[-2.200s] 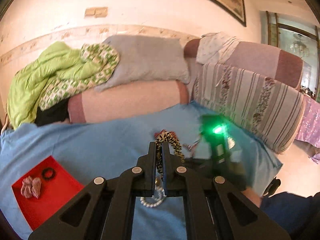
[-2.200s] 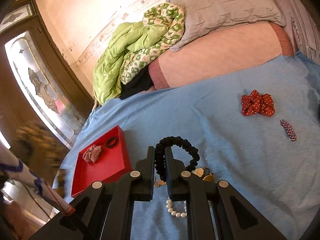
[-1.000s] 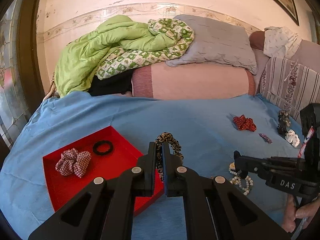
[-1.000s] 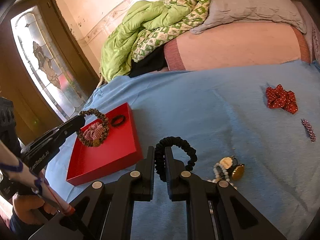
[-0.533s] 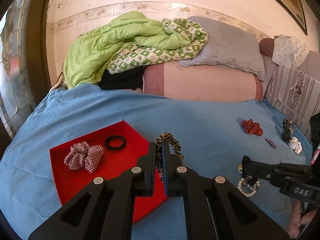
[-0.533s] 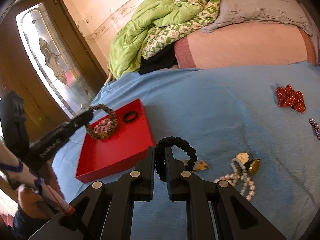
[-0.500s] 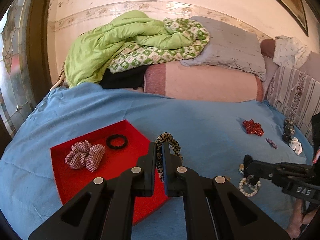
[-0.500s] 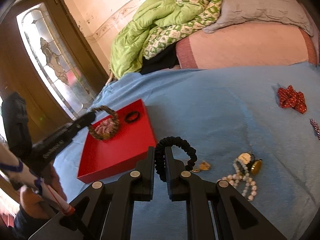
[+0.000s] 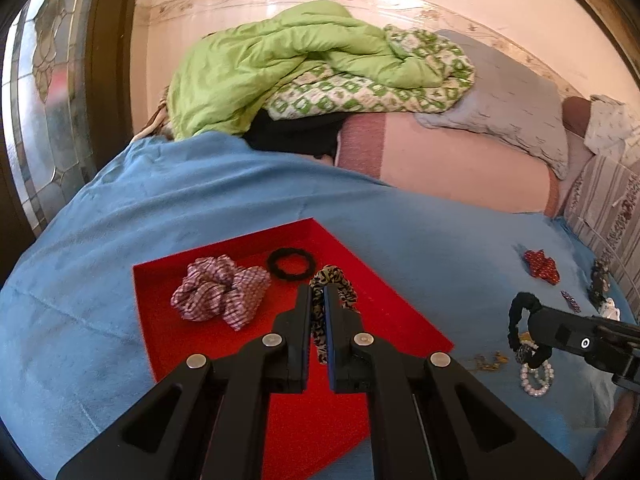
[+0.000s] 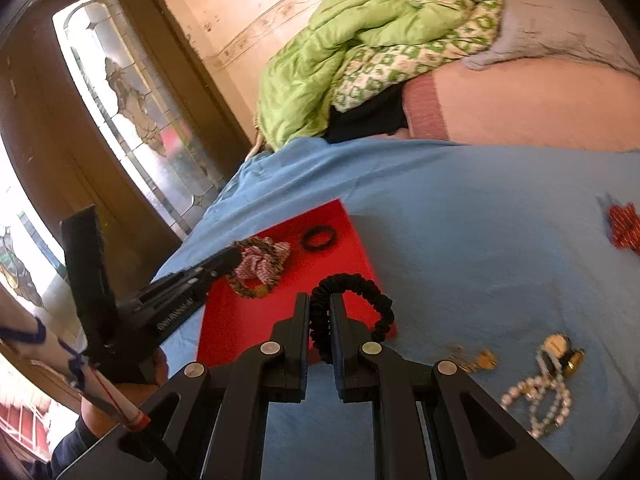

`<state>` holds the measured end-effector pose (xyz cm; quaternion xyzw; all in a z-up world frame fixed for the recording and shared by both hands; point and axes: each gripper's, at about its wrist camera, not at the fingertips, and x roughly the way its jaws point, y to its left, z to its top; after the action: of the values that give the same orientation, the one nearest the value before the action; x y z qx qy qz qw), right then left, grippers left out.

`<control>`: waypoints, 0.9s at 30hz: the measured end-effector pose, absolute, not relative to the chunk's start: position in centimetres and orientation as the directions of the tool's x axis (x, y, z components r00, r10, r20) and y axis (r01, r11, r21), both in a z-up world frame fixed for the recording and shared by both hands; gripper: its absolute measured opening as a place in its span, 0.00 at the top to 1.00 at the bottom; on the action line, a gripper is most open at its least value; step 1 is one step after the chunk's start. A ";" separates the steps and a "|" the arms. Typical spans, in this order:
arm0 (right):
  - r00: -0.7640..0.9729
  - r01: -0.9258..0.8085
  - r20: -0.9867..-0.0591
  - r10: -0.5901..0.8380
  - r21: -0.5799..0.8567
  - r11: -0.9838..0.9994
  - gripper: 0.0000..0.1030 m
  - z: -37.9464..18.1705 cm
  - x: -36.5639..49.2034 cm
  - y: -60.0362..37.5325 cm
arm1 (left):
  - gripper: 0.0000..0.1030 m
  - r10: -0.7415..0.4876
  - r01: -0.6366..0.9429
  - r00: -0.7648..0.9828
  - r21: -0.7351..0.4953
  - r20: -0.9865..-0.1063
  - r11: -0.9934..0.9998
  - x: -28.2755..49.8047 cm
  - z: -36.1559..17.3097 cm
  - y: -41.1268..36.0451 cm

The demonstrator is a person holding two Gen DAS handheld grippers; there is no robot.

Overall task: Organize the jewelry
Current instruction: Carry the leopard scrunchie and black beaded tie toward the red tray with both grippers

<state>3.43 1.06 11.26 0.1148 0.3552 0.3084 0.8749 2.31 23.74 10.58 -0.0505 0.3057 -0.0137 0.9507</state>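
A red tray (image 9: pixel 168 344) (image 10: pixel 240 324) lies on the blue bedspread. In it are a checked pink scrunchie (image 9: pixel 218 296) (image 10: pixel 262 261) and a thin black hair tie (image 9: pixel 290 263) (image 10: pixel 319 238). My left gripper (image 9: pixel 318 304) (image 10: pixel 236 254) hangs over the tray, shut on a leopard-print scrunchie (image 9: pixel 334 282) (image 10: pixel 250 286). My right gripper (image 10: pixel 320 312) (image 9: pixel 520 316) is shut on a black scrunchie (image 10: pixel 352 300) (image 9: pixel 520 322) near the tray's right edge.
A pearl bracelet (image 10: pixel 540 404) (image 9: pixel 534 378), gold pieces (image 10: pixel 476 358) and a watch (image 10: pixel 560 350) lie right of the tray. A red dotted scrunchie (image 9: pixel 542 266) (image 10: pixel 624 226) lies farther right. Green quilts (image 9: pixel 288 68) and pillows line the back. A hand (image 10: pixel 120 396) holds the left gripper.
The left gripper has carried the leopard-print scrunchie in over the red tray and lower. The right gripper with the black scrunchie has moved left toward the tray's right edge.
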 end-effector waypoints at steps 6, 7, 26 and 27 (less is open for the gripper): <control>0.518 -0.470 -0.578 0.631 0.425 0.774 0.90 11.1 5.3 4.3 | 0.95 -0.037 -0.044 0.797 -0.119 -0.603 0.992 3.1 9.6 25.4; 0.511 -0.469 -0.580 0.634 0.430 0.771 0.90 11.0 5.6 4.5 | 0.95 -0.036 -0.050 0.793 -0.123 -0.608 0.991 3.2 9.4 25.6; 0.413 -0.449 -0.684 0.602 0.422 0.787 0.89 8.8 12.0 11.5 | 0.95 -0.008 -0.152 0.726 -0.172 -0.687 0.973 5.3 6.8 29.4; 0.409 -0.447 -0.692 0.595 0.417 0.791 0.89 8.7 12.3 11.9 | 0.95 -0.007 -0.156 0.724 -0.174 -0.689 0.972 5.3 6.8 29.6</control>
<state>12.26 11.85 8.66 0.0831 0.4453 0.3121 0.8351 5.33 29.56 6.76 -0.1107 0.3690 0.0403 0.9219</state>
